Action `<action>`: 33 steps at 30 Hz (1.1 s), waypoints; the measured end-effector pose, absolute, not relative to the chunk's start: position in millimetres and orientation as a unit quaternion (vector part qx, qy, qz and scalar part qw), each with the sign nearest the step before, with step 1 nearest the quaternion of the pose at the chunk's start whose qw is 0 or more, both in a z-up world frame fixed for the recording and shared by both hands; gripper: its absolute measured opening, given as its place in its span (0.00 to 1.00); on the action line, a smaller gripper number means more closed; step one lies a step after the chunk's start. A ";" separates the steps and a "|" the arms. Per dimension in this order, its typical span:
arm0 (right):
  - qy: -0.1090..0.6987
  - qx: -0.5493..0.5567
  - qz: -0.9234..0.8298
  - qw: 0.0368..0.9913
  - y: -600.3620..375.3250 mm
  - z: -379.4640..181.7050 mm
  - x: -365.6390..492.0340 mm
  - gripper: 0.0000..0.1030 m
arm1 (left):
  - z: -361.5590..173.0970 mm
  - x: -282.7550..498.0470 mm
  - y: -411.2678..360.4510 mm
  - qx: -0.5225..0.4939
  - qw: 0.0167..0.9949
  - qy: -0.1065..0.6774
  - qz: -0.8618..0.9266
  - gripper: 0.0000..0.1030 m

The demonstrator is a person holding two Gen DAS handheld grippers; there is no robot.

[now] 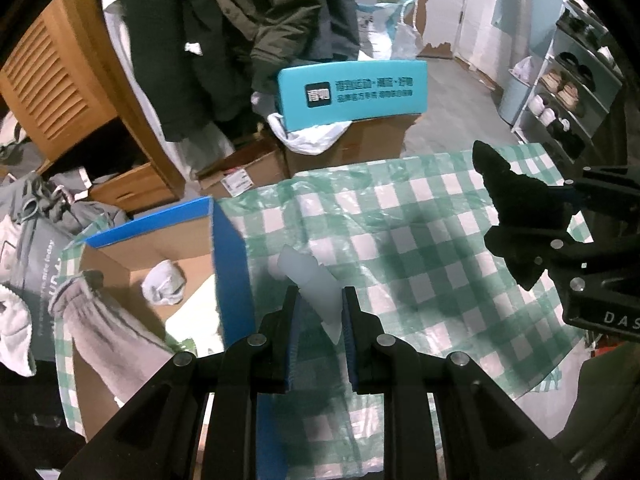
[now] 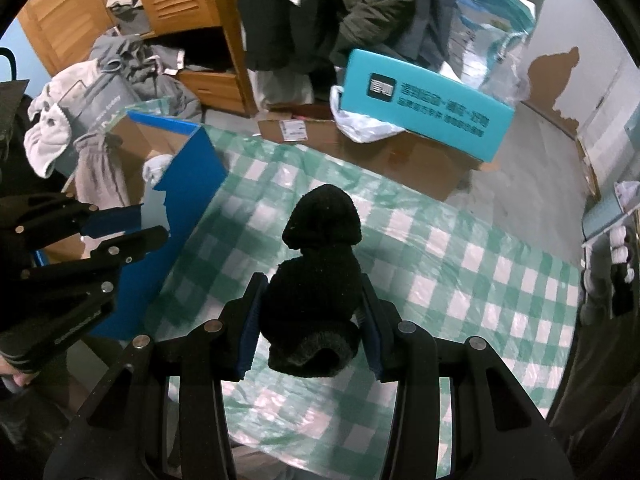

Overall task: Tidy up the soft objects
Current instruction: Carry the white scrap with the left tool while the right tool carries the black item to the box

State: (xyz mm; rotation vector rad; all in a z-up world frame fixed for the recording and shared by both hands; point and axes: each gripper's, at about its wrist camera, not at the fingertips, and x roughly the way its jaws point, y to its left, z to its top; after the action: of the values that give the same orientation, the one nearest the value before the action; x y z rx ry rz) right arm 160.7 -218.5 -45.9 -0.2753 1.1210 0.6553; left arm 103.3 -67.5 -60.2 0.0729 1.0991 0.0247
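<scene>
Above the green-and-white checked tablecloth, the left gripper pinches a pale grey-white sock between its blue-padded fingers, the jaws drawn narrow around the fabric. That sock sticks forward and up-left from the pads, just beside the blue wall of an open cardboard box standing at the cloth's left edge. Inside the box lies a balled white sock, and a grey-beige ribbed garment hangs over the box's near rim.

To the right, the right gripper is closed on a black knitted sock, which bulges thick between the pads and keeps the jaws fairly wide apart; its rounded toe points forward over the cloth, its cuff sags toward the camera. From the left wrist view the same black sock shows at the right edge, held off the table and well apart from the pale one.

Behind the table a teal box printed with dark characters rests on a brown carton; dark coats hang above, and a shoe rack stands at far right.
</scene>
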 end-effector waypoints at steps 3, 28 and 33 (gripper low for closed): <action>0.516 -0.131 0.314 0.786 -207.6 -41.8 157.7 0.41 | -55.6 99.5 -58.4 0.031 0.855 0.518 0.015 0.19; 0.506 -0.168 0.379 0.756 -104.2 -30.2 141.1 0.41 | -54.1 69.0 29.7 -0.005 0.858 0.511 0.053 0.20; 0.506 -0.170 0.394 0.748 -77.8 -27.4 137.2 0.41 | -57.9 62.2 50.1 -0.017 0.855 0.513 0.066 0.20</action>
State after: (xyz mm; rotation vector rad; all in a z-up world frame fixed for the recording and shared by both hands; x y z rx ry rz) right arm 137.2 -77.8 -27.4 -0.3714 1.1056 0.8617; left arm 62.2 50.1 -57.9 -0.0353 1.0791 0.1397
